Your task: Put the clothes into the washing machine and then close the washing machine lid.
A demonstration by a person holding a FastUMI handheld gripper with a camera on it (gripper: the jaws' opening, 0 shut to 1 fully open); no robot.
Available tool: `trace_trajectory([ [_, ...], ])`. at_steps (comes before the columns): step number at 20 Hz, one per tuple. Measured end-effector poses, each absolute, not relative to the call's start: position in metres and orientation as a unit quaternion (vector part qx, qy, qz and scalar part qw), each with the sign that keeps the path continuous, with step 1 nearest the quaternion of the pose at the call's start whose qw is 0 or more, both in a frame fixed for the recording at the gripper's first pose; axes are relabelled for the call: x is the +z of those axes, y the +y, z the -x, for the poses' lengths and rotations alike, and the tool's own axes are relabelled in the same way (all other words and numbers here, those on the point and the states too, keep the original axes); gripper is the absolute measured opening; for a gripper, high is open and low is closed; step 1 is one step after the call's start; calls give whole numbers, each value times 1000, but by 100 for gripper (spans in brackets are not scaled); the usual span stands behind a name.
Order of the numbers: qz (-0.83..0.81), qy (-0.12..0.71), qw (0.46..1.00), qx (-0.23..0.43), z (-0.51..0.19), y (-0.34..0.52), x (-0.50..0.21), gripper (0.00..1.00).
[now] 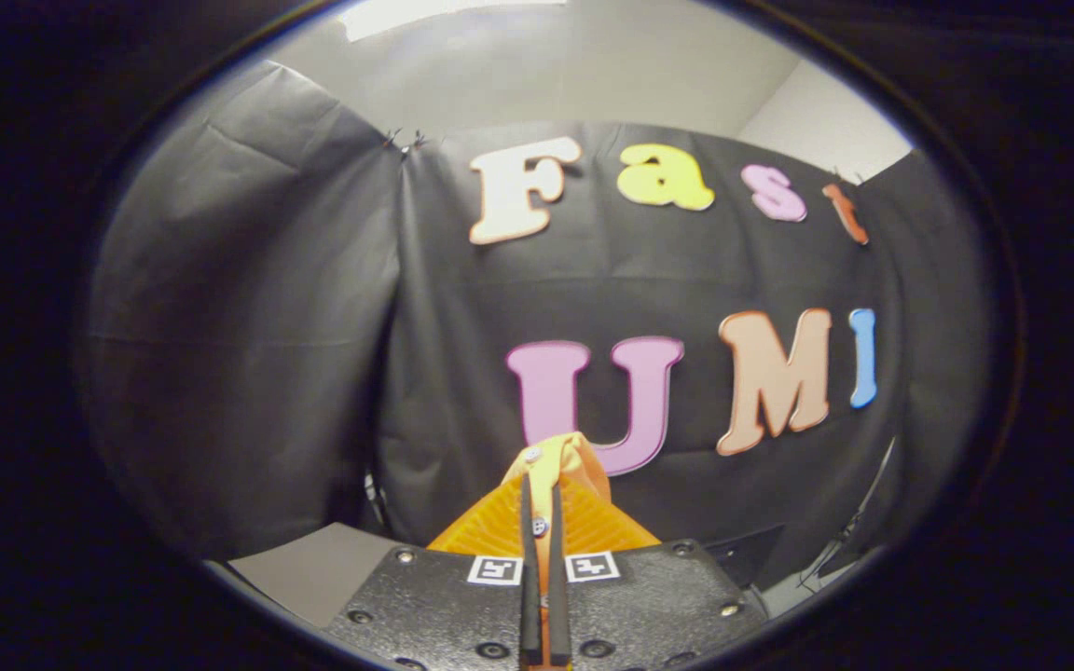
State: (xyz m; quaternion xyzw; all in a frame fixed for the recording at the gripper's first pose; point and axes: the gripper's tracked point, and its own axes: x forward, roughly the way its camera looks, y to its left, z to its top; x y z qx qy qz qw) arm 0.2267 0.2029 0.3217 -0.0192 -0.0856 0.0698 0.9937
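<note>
A soft orange cloth garment (551, 466) with a small button is pinched between the two fingers of the gripper (543, 508) — the fingers are pressed nearly together on it, holding it up in the air. A pale grey flat surface (313, 564) lies low beside the gripper. Beyond hangs the black cloth wall (248, 326), with white wall (546, 75) above — lots of open room ahead.

An orange garment (559, 466), bunched and fitted with small pale buttons, is being pinched between the nearly closed fingers of the tongs (543, 485). It is being held aloft, its crumpled top protruding just beyond the fingertips.
</note>
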Motion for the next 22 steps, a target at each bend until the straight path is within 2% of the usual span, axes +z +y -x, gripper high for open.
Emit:
trace_trajectory([
  [5,71,-112,991,29,-224,153,330,3],
  [8,107,-103,989,16,-230,127,310,3],
  [22,43,52,998,11,-283,43,90,3],
])
